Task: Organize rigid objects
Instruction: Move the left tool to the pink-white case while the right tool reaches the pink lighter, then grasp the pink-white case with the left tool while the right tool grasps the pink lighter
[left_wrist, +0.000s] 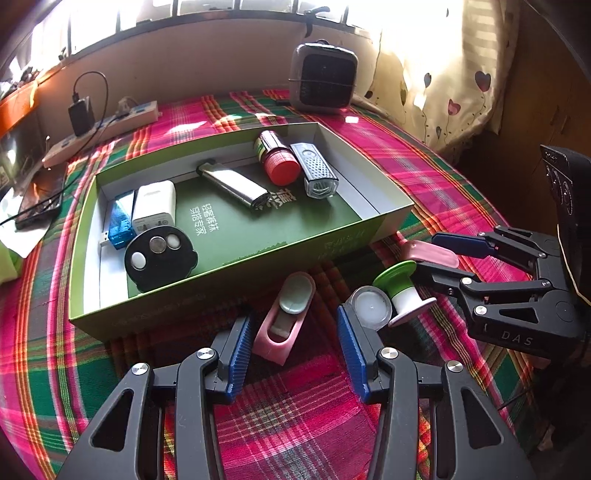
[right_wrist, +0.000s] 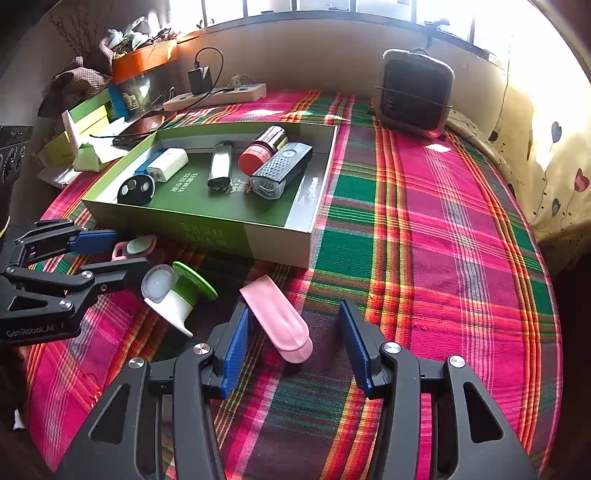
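A shallow green box holds a black disc, a blue USB stick, a white charger, a silver lighter, a red-capped bottle and a grey torch. In front of it on the plaid cloth lie a pink holder with a pale green oval, a pink cap, a green-and-white spool and a round tealight. My left gripper stands open astride the pink holder. My right gripper stands open astride the pink cap.
A grey heater stands at the back of the table. A power strip with a charger and a phone lie at the back left. A curtain hangs at the right, beside the table's edge.
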